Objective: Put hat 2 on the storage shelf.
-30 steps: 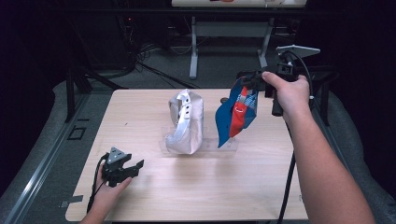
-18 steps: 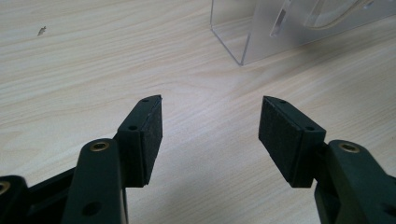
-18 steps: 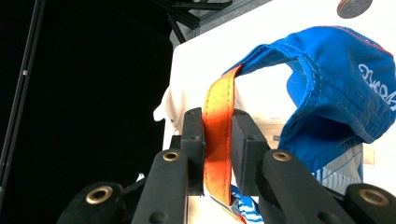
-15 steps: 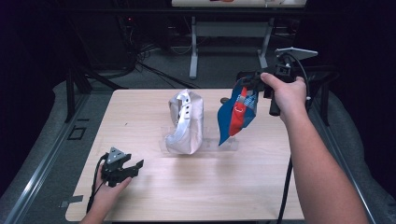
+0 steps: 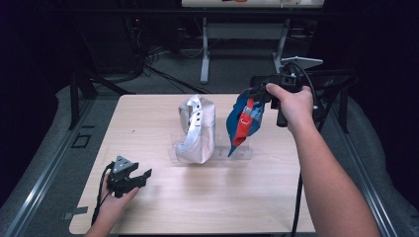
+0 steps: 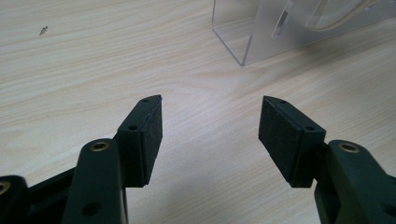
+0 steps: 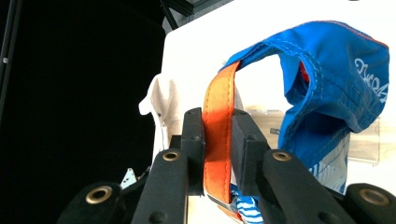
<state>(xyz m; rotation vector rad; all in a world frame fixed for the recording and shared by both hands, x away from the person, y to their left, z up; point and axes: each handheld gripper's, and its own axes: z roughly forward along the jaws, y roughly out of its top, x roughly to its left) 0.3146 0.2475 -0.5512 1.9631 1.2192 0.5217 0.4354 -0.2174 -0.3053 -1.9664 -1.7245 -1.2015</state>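
The right gripper (image 7: 217, 140) is clenched on the orange strap (image 7: 217, 107) of a blue cap (image 5: 244, 118); its two black jaws press the strap from both sides, with only the strap between them. The left gripper (image 6: 210, 135) is released, its jaws wide apart and holding nothing, and it sits low over the wooden table (image 5: 148, 118) near the front left corner.

The blue cap is of thin cloth with stitched seams and some white lettering. The strap is a flat orange band. The cap hangs from the right gripper above the right half of the table, with its long axis nearly vertical and its lower tip pointing down at a clear plastic stand (image 5: 242, 150). Just beside it, to the left, a beige cap (image 5: 197, 128) stands upright on a clear plastic holder (image 6: 280, 28). The table is pale wood with fine grain.
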